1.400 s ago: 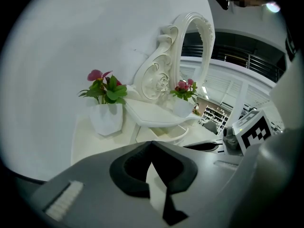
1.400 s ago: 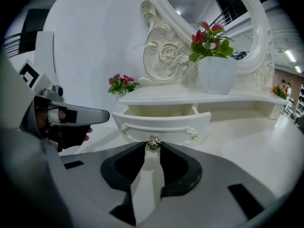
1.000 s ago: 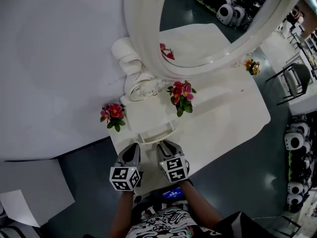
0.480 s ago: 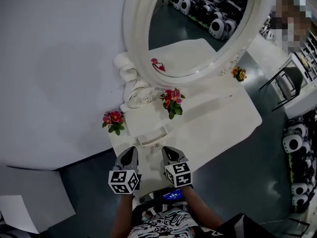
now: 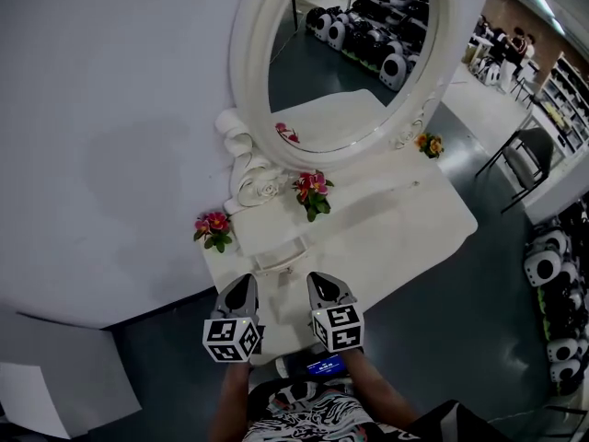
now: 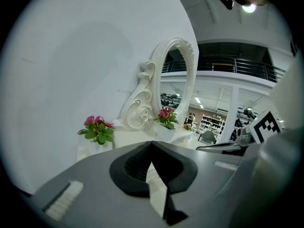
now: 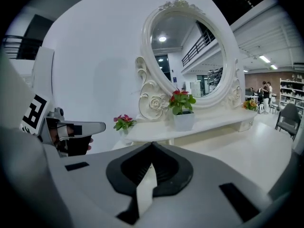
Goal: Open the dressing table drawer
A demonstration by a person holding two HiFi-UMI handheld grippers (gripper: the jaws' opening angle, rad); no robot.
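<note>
Drawer (image 5: 277,252) open, left gripper (image 5: 243,285) and right gripper (image 5: 318,282) near it (jaws together)

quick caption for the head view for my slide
Left gripper and right gripper hover before a white dressing table, its small drawer open beneath an oval mirror.

The left forearm (image 5: 225,403) and right forearm (image 5: 370,391) reach forward side by side. Each hand holds a gripper, and both point the same way with a narrow gap between them. The left gripper (image 5: 243,284) has its fingers (image 6: 130,164) closed tip to tip on nothing, and the right gripper (image 5: 318,280) is likewise closed and empty.
</note>
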